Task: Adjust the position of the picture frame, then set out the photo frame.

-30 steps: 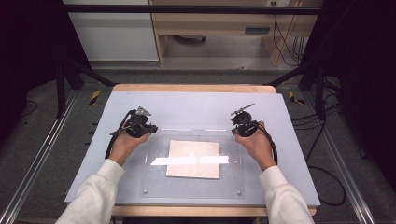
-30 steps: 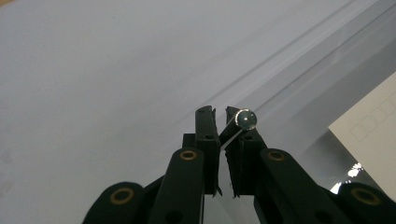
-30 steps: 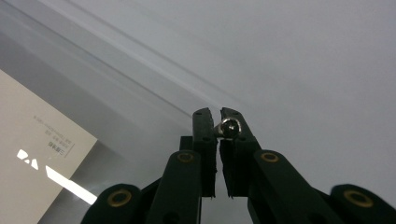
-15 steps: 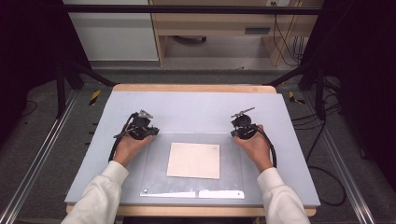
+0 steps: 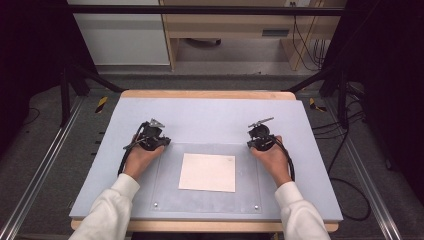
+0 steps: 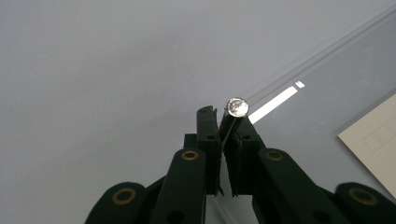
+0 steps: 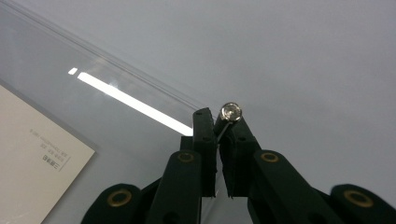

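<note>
Glare has gone from the clear sheet (image 5: 207, 175), lowered flat over the paper (image 5: 207, 172), each far corner pinched between the clamped left gripper (image 6: 223, 122) and right gripper (image 7: 218, 122), ready for release.

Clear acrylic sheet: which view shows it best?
High view: the whole clear sheet shows, lying over the white paper. Left gripper view shows one corner pinched at its silver stud; right gripper view likewise.
</note>
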